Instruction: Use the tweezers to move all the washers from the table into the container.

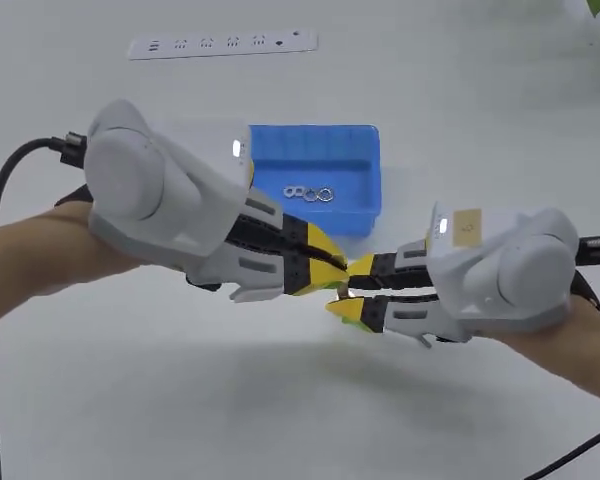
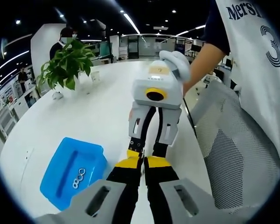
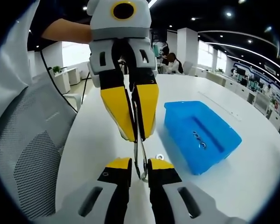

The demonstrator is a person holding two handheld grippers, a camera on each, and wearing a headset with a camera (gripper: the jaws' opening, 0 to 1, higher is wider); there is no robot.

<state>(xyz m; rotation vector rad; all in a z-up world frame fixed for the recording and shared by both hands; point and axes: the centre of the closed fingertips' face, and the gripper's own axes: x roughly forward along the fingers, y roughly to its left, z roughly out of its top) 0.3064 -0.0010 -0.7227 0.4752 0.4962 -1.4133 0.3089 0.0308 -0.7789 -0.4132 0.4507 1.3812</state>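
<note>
the left gripper [image 3: 137, 134] and the right gripper [image 3: 140, 166] meet tip to tip over the white table [image 1: 280, 400]. in the head view the left one reaches in from 9 o'clock and the right one from 3 o'clock. the left gripper's yellow jaws are pressed in on the tweezers [image 3: 139, 151], a thin metal strip that runs out of them and on between the right gripper's jaws. those right jaws stand a little apart around the tweezers' end; whether they actually pinch it is hard to tell through the fisheye.

a loose washer [image 3: 159, 157] lies on the table just beside the right gripper's tip, at about 1 o'clock from the tweezers' end in the right gripper view. in the head view the blue container [image 1: 360, 222] sits near the meeting jaws, at 12 o'clock from them. a small cluster of washers [image 1: 310, 193] lies on its floor. a white power strip [image 1: 223, 44] lies well beyond it at 11 o'clock.
</note>
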